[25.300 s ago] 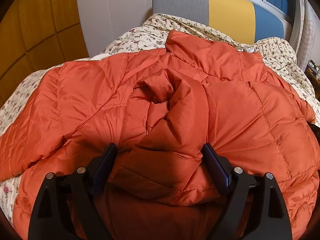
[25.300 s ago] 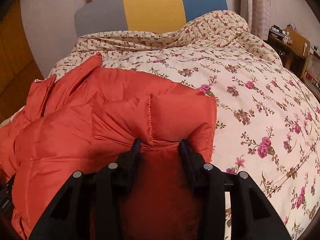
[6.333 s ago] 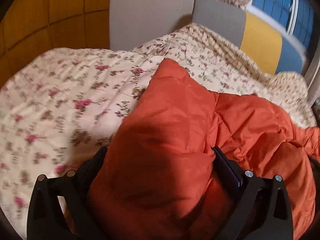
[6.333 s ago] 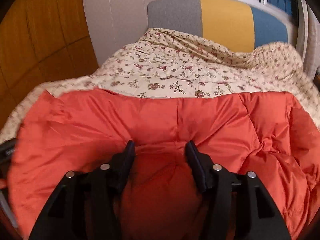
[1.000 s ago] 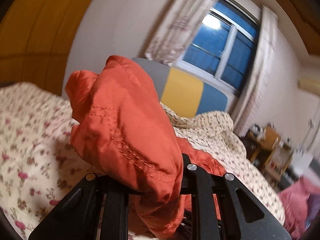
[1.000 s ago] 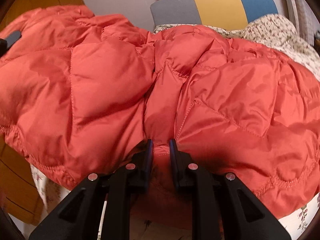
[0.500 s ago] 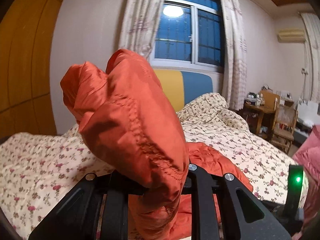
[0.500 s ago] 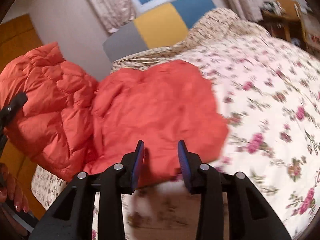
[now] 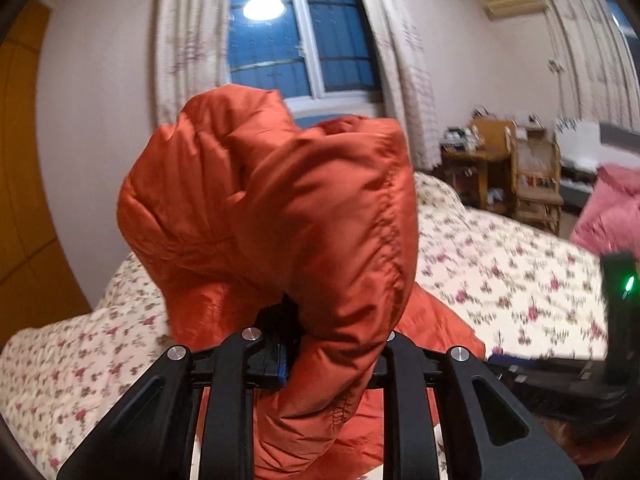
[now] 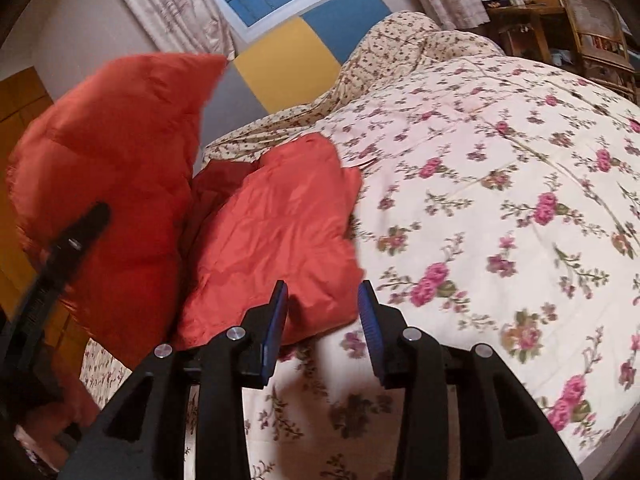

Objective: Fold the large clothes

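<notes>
A floral quilt (image 10: 500,184) is covering the bed, with a colour-block headboard (image 10: 288,56) and 1 curtained window (image 9: 296,36) beyond it and wooden furniture (image 9: 532,176) off its far side; a bunched mass of 1 orange padded jacket (image 9: 280,208) is blocking most of the left wrist view. The left gripper (image 9: 328,356) is standing raised above the quilt, its jaws clamped narrow on a gathered edge of the jacket, while the rest of the garment is trailing down onto the quilt. The right gripper (image 10: 323,316) is hovering low over the quilt just beside the jacket's lying part, its 2 blue-padded fingers (image 10: 276,320) spread wide and gripping nothing.
</notes>
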`<state>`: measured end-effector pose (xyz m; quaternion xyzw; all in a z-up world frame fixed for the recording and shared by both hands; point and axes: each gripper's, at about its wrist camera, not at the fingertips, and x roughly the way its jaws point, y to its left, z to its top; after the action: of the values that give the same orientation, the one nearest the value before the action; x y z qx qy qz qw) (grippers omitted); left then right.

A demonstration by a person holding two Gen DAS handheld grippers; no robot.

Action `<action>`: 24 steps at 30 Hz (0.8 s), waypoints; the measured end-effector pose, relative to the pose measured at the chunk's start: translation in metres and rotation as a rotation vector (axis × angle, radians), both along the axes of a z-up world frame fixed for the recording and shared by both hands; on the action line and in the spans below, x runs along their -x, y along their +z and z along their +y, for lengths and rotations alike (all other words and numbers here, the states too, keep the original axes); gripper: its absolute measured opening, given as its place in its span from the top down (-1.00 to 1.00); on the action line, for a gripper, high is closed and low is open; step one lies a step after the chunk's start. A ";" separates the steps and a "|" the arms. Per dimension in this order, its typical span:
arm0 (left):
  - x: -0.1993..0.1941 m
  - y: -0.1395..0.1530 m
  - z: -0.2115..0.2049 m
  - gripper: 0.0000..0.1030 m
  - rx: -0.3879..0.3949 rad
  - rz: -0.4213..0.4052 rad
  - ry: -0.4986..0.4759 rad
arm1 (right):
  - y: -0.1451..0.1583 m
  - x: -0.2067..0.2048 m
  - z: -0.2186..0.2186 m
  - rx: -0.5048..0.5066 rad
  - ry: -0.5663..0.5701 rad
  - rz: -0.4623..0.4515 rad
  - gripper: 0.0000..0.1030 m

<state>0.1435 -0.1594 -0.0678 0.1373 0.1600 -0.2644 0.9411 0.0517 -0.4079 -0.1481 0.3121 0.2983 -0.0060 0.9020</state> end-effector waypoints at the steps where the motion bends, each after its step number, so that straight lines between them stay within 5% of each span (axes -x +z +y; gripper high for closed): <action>1: 0.000 -0.005 -0.006 0.59 -0.015 0.007 -0.016 | 0.001 0.003 -0.003 -0.002 -0.008 -0.001 0.29; 10: 0.012 -0.067 -0.053 0.08 -0.179 0.022 -0.153 | 0.018 0.026 -0.029 -0.059 -0.045 -0.065 0.10; 12: 0.018 -0.074 -0.053 -0.05 -0.183 0.010 -0.169 | 0.031 0.031 -0.030 -0.069 -0.021 -0.128 -0.10; 16: 0.023 -0.074 -0.047 -0.12 -0.151 0.015 -0.191 | 0.051 0.021 -0.022 -0.074 0.059 -0.178 -0.10; 18: 0.024 -0.071 -0.039 -0.12 -0.122 0.025 -0.202 | 0.052 0.006 -0.015 -0.074 0.096 -0.142 -0.01; 21: 0.030 -0.068 -0.027 -0.12 -0.094 0.036 -0.218 | 0.042 -0.015 -0.011 -0.086 0.120 -0.071 0.76; 24: 0.041 -0.065 -0.012 -0.12 -0.066 0.036 -0.241 | 0.025 -0.022 -0.018 -0.085 0.058 -0.006 0.84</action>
<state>0.1020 -0.1712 -0.1324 0.1815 0.1677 -0.3726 0.8945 0.0735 -0.4259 -0.1231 0.3413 0.3044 0.0339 0.8886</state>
